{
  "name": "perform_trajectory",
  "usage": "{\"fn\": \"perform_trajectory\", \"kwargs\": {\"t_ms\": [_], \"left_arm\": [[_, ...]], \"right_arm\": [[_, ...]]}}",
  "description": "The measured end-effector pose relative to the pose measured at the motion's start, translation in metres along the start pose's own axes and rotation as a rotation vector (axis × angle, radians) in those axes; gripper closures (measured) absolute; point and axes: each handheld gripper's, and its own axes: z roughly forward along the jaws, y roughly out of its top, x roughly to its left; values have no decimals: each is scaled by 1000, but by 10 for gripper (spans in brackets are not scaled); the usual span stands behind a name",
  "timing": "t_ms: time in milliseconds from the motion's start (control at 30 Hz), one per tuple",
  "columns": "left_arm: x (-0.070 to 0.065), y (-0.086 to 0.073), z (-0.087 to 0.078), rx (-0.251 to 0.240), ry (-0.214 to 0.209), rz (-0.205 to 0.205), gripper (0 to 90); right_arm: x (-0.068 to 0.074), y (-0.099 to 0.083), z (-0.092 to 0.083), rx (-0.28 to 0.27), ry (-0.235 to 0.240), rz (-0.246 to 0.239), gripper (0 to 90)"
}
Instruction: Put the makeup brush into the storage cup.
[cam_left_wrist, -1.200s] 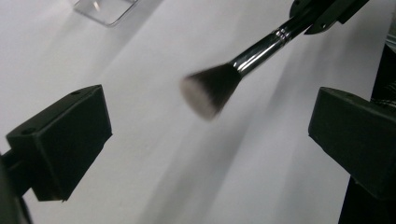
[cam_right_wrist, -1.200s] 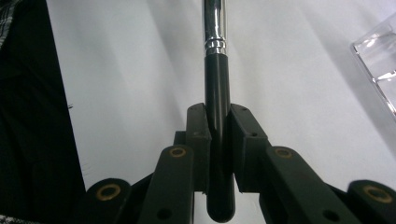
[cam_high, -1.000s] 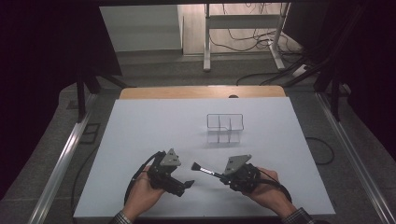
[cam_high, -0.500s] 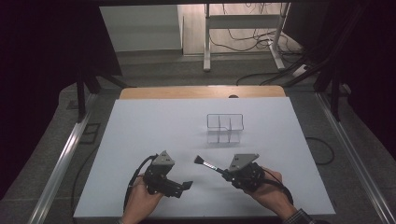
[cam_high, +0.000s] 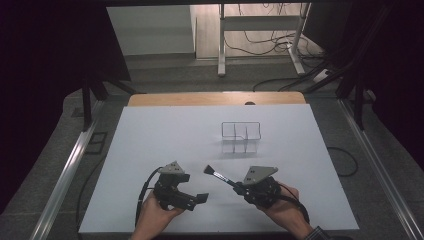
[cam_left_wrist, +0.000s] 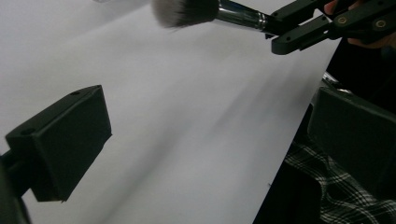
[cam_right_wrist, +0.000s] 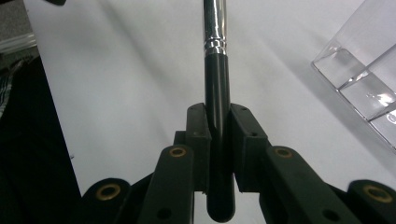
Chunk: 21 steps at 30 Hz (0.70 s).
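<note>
High view: a person is sitting at the near edge of a white table (cam_high: 150, 130), a gripper in each hand. The right gripper (cam_high: 235, 183) is clenching a makeup brush (cam_high: 218, 175) by its handle, bristles pointing up-left, just above the tabletop. The left gripper (cam_high: 197, 200) is hovering nearby w/ nothing in it. A clear plastic organizer (cam_high: 241, 136) w/ compartments is standing farther back, well apart from both.

Left gripper view: its jaws are standing wide apart, released; one fingertip (cam_left_wrist: 65, 140) is showing at left, the other cut off at right. The brush's fluffy head (cam_left_wrist: 184, 10) is hanging at the top edge.

Right gripper view: pads (cam_right_wrist: 201, 140) are pressing both sides of the black handle (cam_right_wrist: 218, 107), below the silver collar (cam_right_wrist: 215, 28). Bristles are cut off at the top.

Judgement: the brush is prob. light, stiff in the handle, soft at the tip, glossy so maybe slippery; the handle is the spot to grip. The organizer's walls are hard to make out, being see-through.
</note>
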Motion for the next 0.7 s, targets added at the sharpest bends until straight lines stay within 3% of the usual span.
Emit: {"fn": "perform_trajectory", "kwargs": {"t_ms": [367, 533, 700], "left_arm": [[-2, 6, 10, -10, -56, -19, 0], [-3, 11, 15, 5, -38, -13, 16], [2, 16, 17, -2, -53, -26, 32]], "right_arm": [[4, 2, 0, -59, -1, 36, 785], [7, 2, 1, -78, 2, 51, 785], [9, 2, 2, -89, 10, 59, 785]]}}
